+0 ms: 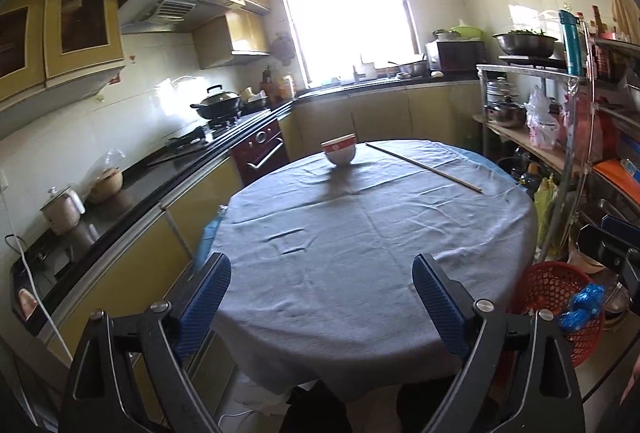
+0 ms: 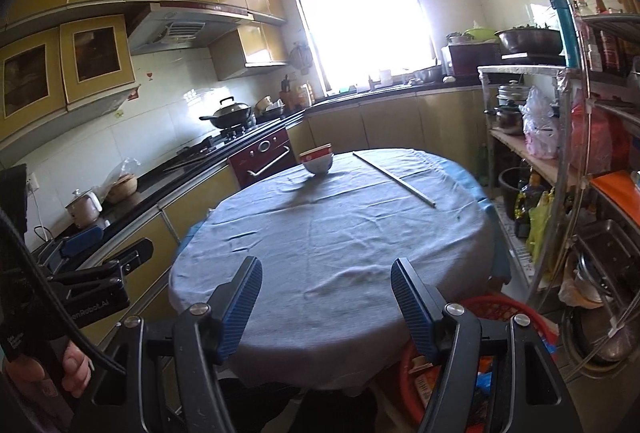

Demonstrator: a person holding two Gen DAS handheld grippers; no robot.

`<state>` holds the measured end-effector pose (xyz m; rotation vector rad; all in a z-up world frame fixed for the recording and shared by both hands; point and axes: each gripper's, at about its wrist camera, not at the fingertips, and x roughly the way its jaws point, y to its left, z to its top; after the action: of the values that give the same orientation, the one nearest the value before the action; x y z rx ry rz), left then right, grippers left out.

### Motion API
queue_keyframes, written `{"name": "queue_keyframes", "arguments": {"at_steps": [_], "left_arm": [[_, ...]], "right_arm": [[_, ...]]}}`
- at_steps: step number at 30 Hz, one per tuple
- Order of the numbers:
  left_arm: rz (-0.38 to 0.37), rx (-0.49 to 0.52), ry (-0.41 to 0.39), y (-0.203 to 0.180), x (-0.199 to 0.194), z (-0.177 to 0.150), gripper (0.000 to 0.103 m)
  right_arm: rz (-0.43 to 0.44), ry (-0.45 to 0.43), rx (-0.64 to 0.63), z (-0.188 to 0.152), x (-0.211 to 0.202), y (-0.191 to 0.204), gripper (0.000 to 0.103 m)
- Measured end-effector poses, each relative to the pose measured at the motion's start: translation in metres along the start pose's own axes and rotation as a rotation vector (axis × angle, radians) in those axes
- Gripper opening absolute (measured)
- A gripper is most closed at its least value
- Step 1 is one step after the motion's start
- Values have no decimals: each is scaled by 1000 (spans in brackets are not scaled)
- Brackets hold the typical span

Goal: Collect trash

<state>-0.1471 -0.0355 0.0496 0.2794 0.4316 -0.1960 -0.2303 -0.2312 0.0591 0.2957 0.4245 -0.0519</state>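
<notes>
A round table [image 1: 360, 253] with a grey-blue cloth fills the middle of both views [image 2: 332, 233]. A red mesh trash basket [image 1: 556, 293] stands on the floor at the table's right; it holds a crumpled blue bag [image 1: 582, 305] and, in the right wrist view [image 2: 500, 309], wrappers. My left gripper [image 1: 322, 273] is open and empty above the table's near edge. My right gripper [image 2: 326, 279] is open and empty, above the table's near edge and the basket. The left gripper also shows at the left of the right wrist view [image 2: 100, 245].
A red-rimmed white bowl [image 1: 339, 150] and a pair of chopsticks [image 1: 424, 166] lie at the table's far side. A counter with stove and wok [image 1: 218, 104] runs along the left. A metal shelf rack [image 1: 560, 137] with pots and bags stands at the right.
</notes>
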Motion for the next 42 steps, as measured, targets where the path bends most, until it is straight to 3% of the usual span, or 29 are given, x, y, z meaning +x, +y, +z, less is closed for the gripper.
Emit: {"name": "queue_keyframes", "arguments": {"at_steps": [24,42], "left_arm": [[133,-152,91,78,7,-48,92],[159,-241,116,109,12,-59,92]], "right_arm": [[34,140,-54,-33,40,76,71],[27,131,-115,-32,44,105,71]]}}
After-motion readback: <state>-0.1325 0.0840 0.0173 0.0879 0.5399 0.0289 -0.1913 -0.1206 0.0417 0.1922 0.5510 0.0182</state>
